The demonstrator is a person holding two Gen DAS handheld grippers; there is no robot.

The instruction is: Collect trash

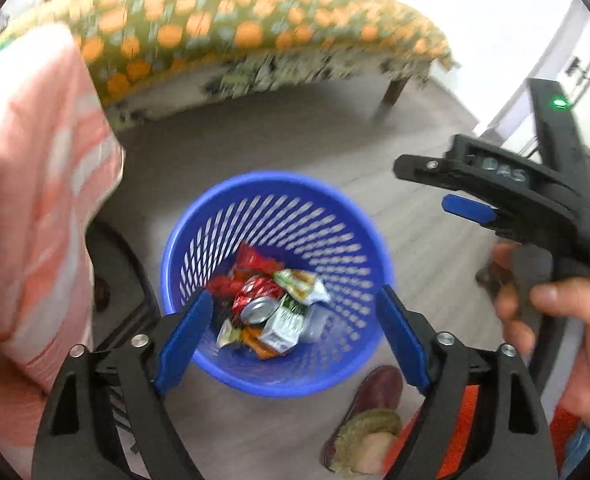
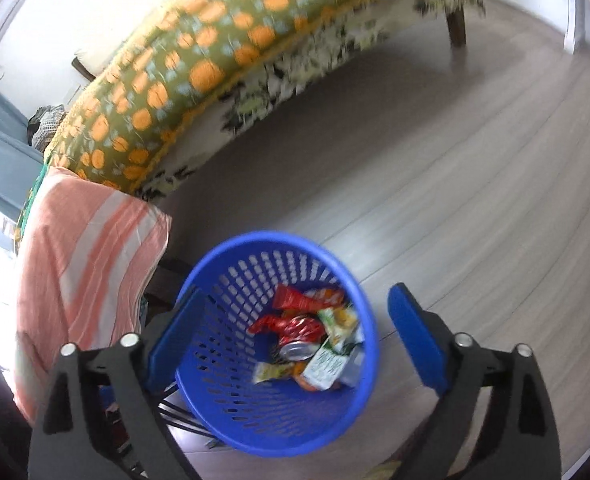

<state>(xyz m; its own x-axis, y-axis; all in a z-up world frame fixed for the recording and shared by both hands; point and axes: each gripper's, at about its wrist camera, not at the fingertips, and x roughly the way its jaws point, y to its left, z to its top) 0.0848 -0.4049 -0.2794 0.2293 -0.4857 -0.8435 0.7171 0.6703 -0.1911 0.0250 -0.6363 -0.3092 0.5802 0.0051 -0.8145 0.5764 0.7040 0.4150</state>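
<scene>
Blue-padded fingers of the left hand-held gripper (image 1: pixel 291 328) fill the bottom of the left wrist view, spread wide, with nothing caught between them. Directly below, framed by the two pads, a round blue plastic basket with slotted walls (image 1: pixel 335 216) stands on the grey wood-look floor (image 1: pixel 435 240).

At the bottom of the basket a small heap of trash is seen: a crushed red drinks can (image 1: pixel 257 300), a white and green carton (image 1: pixel 287 326), a red foil wrapper (image 1: pixel 251 260) and a green and yellow sachet (image 1: pixel 301 284). All of it lies inside the basket; none is seen on the visible floor.

The right hand-held gripper (image 2: pixel 295 344) is also held over the basket, its jaws wide apart and empty. In the left wrist view it appears at the right edge, gripped by a person's hand (image 1: pixel 567 312).

Behind the basket, a low surface draped in a green cloth with orange circles (image 1: pixel 215 28) is visible, blurred; no trash can be made out on it. A pink and white striped fabric (image 1: pixel 35 200) hangs at the left, and a dark red slipper (image 1: pixel 375 392) is seen beside the basket.

Both grippers being empty over the basket, the latest pieces are judged to be already deposited. Whether more trash remains elsewhere cannot be told, since most of the room lies outside both views.
</scene>
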